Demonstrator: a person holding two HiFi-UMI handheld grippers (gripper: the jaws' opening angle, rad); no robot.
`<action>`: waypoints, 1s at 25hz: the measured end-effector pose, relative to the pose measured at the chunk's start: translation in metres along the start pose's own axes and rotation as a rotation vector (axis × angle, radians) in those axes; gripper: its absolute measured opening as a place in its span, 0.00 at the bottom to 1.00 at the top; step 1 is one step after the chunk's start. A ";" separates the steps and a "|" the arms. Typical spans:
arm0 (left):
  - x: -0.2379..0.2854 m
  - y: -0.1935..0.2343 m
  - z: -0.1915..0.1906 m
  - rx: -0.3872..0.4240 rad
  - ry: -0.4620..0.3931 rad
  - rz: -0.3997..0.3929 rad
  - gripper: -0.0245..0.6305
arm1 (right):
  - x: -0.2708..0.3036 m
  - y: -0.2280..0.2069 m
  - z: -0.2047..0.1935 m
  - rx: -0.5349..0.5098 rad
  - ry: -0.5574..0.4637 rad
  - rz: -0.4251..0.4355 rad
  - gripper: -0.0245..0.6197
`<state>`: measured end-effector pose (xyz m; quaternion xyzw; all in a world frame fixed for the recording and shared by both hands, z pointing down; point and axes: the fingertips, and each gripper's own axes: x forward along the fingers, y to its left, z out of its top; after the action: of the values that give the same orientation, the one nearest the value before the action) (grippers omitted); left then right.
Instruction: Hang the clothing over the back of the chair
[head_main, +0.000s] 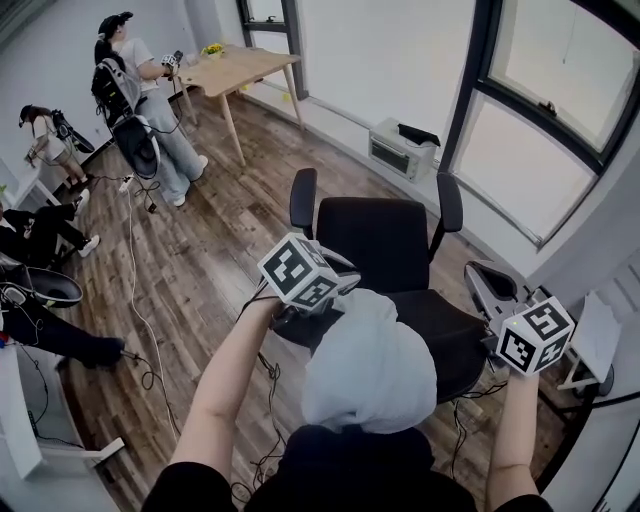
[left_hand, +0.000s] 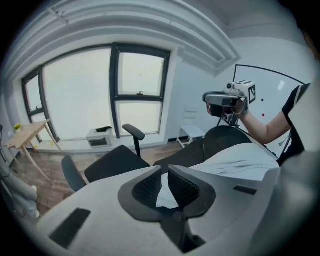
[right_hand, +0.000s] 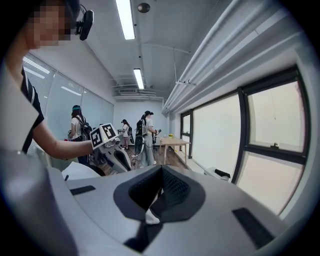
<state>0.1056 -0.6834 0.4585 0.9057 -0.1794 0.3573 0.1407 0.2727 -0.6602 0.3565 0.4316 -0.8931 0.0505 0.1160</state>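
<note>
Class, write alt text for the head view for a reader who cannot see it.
From above: a person's left gripper grips white clothing at the back of a black office chair; the right gripper hovers beside it, over a wooden floor.

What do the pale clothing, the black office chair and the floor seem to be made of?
Clothing: probably soft, matte, off-white fabric; it drapes in loose folds.
Office chair: the covering looks like matte black fabric or mesh, unclear which; its armrest looks like smooth black plastic.
Floor: brown planks with grain lines and a slight sheen; real wood or laminate, I cannot tell.
</note>
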 end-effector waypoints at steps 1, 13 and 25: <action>-0.006 -0.001 0.002 -0.002 -0.024 0.009 0.09 | -0.005 0.004 0.002 -0.004 -0.002 -0.004 0.04; -0.086 -0.042 -0.003 0.047 -0.247 0.163 0.05 | -0.053 0.072 0.009 -0.012 -0.025 -0.030 0.04; -0.164 -0.110 -0.060 -0.005 -0.445 0.302 0.05 | -0.102 0.167 -0.011 0.086 -0.074 -0.005 0.04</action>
<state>0.0050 -0.5247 0.3725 0.9247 -0.3398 0.1659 0.0449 0.2052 -0.4766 0.3427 0.4398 -0.8929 0.0726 0.0641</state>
